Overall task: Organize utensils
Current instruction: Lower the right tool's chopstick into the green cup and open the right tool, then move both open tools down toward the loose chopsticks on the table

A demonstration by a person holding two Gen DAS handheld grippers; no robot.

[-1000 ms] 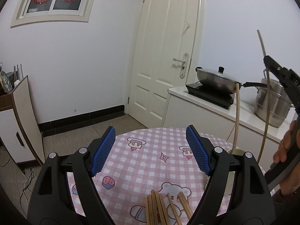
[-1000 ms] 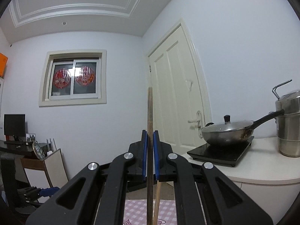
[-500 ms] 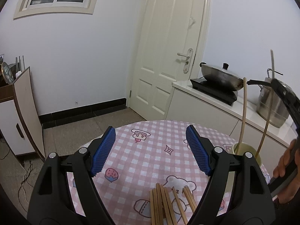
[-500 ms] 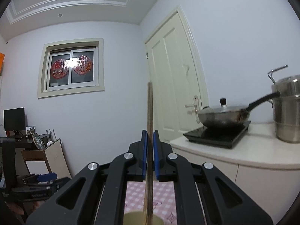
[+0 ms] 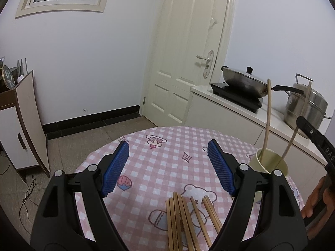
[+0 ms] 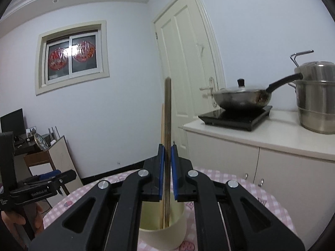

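Right wrist view shows the right gripper (image 6: 167, 173) at frame centre clenched on one upright chopstick (image 6: 167, 113), its lower end inside the pale cup (image 6: 178, 230) at the bottom, beside a second chopstick (image 6: 162, 125) already standing there. Left wrist view shows the left gripper (image 5: 167, 167) spread wide and holding nothing above roughly six loose chopsticks (image 5: 188, 219) lying on the pink checked tablecloth (image 5: 167, 138) at lower centre.

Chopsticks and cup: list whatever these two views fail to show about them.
- Loose chopsticks, left wrist view: near ends cut off by the bottom edge; exact count unclear.
- Cup, right wrist view: its base and the held chopstick's lower tip are hidden by the right hand-held gripper.
- Cup, left wrist view: lower wall is hidden behind the left hand-held gripper.
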